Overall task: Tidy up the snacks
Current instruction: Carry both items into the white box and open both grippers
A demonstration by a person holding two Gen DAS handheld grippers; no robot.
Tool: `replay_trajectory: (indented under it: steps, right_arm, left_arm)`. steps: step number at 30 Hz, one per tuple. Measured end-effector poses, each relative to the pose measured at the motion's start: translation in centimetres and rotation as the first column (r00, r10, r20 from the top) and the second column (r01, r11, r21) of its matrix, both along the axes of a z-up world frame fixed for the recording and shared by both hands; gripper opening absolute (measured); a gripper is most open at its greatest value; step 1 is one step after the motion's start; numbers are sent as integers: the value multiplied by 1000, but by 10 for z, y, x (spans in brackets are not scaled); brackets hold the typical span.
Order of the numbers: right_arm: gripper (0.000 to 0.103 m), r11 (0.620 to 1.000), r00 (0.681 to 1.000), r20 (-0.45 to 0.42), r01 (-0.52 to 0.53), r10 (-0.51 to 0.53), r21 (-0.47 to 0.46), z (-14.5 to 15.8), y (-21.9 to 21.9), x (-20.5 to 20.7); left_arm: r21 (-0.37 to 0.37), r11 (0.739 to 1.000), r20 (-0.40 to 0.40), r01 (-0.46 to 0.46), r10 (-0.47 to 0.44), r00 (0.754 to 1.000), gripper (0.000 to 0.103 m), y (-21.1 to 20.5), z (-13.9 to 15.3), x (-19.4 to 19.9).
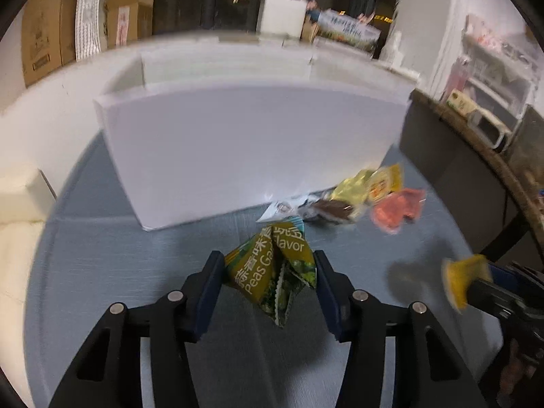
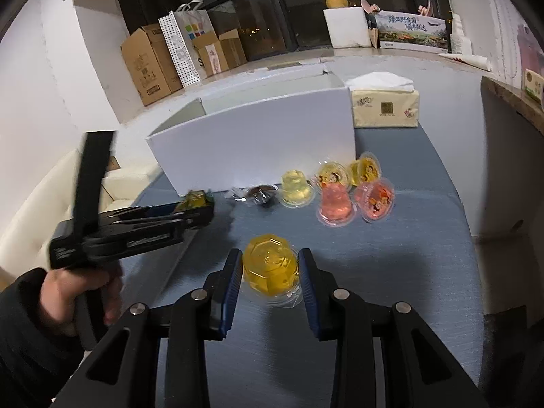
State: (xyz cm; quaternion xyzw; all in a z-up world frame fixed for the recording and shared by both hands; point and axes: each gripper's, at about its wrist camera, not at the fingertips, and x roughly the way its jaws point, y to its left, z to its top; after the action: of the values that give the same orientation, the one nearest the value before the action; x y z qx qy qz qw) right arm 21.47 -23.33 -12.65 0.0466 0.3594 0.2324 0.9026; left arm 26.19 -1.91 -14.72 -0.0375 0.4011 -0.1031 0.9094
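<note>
Holding two loads at once. Left gripper (image 1: 270, 273) pinches a green pea packet (image 1: 272, 268), crumpled between the pads and hanging below them; foil is slippery, so it could slide out on the way to the box. Right gripper (image 2: 270, 273) is clamped on a yellow jelly cup (image 2: 270, 272); its smooth, rounded wall might squirt free under the squeeze. White box (image 2: 251, 139) at twelve o'clock, open-topped; contents hidden by its near wall. Loose jelly cups (image 2: 336, 187) on the blue table (image 2: 425, 238) at one o'clock, beside a dark wrapped snack (image 2: 258, 195).
</note>
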Motion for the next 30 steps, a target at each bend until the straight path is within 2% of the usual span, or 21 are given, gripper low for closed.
replay_trajectory:
  steps: [4, 7, 12, 19, 24, 25, 26, 27, 28, 30]
  right_arm:
    - [36, 1000, 1000, 23, -10, 10, 6, 12, 8, 5]
    - [36, 1000, 999, 53, -12, 11, 19, 29, 13, 17]
    - [36, 1000, 991, 136, -18, 19, -4, 71, 29, 49]
    - [36, 997, 979, 200, -21, 34, -69, 109, 54, 125]
    - [37, 993, 990, 143, 15, 2, -121, 103, 64, 177]
    - [37, 992, 991, 135, 35, -19, -120, 100, 62, 184]
    - [51, 994, 992, 122, 45, -33, -101, 97, 58, 188]
    - [83, 995, 993, 106, 63, -54, -78, 95, 53, 192]
    - [94, 996, 993, 100, 73, -67, -54, 94, 48, 193]
    - [98, 997, 990, 120, 72, -74, 19, 94, 36, 190]
  left_arm:
    - [-16, 1000, 101, 6, -5, 995, 57, 12, 46, -21]
    - [-14, 1000, 164, 5, -2, 986, 57, 17, 78, -20]
    - [-21, 1000, 215, -18, 22, 976, 57, 32, 113, 16]
    - [4, 999, 188, -35, 34, 982, 57, 44, 121, 89]
    - [5, 999, 118, -49, 48, 992, 59, 54, 104, 129]
    - [24, 998, 109, -57, 54, 993, 66, 53, 100, 132]
    - [50, 996, 103, -69, 64, 993, 85, 54, 95, 135]
    - [62, 995, 109, -84, 77, 991, 97, 56, 92, 134]
    - [61, 994, 120, -93, 85, 989, 103, 58, 90, 133]
    - [35, 996, 94, -83, 79, 992, 103, 65, 84, 133]
